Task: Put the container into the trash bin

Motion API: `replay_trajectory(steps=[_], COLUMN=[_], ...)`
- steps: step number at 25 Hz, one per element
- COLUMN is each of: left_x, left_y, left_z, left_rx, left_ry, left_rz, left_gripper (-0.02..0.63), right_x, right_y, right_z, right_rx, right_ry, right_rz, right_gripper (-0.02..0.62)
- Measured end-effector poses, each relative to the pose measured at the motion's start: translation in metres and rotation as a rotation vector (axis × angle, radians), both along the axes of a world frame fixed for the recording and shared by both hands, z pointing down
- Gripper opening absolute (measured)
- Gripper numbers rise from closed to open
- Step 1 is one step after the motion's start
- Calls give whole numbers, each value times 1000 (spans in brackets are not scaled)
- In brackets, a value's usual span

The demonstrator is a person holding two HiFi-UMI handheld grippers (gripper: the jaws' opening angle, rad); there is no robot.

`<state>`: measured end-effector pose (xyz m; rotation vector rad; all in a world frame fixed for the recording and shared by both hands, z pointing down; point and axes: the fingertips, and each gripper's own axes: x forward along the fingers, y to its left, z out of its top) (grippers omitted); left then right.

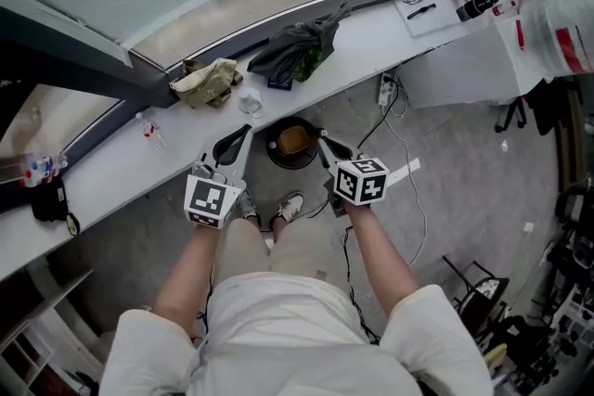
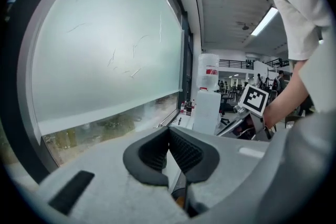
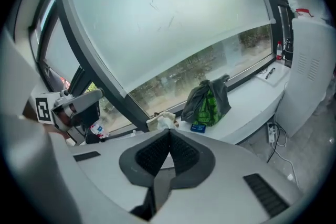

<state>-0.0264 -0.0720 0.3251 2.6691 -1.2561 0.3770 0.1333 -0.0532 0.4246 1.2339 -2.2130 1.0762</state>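
Note:
On the floor below the counter stands a round black trash bin (image 1: pixel 291 145), and a brown-orange container (image 1: pixel 294 140) lies inside it. My left gripper (image 1: pixel 242 133) (image 2: pixel 169 131) hangs above the bin's left side, its ribbed pads pressed together with nothing between them. My right gripper (image 1: pixel 324 138) (image 3: pixel 169 134) is above the bin's right side, also shut and empty. Both point toward the window. Each gripper's marker cube shows in the other's view.
A long white counter (image 1: pixel 121 167) runs under the window. On it lie a dark bag with green inside (image 1: pixel 297 51), a beige cloth (image 1: pixel 206 83), a clear cup (image 1: pixel 249 104) and a small bottle (image 1: pixel 153 133). A power strip (image 1: pixel 385 91) and cables hang nearby. My feet (image 1: pixel 288 209) stand near the bin.

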Motion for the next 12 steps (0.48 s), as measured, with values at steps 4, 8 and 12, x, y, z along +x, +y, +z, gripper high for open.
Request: replay_trajectory(steps=[4,8,12], left_x=[7,12,11], left_y=[5,11,15], left_z=[-35,-69,-97], left_rx=[40,68,99], left_ry=[6,21,24], left_rz=[17,18,26], left_gripper=[17,17,17], right_x=[7,21,32], right_y=[4,4,0], right_z=[-40,-84,-131], right_rx=[53,123,220], right_ry=[-38,-48,-26], right_rz=[48,61,53], right_gripper=[2,2,2])
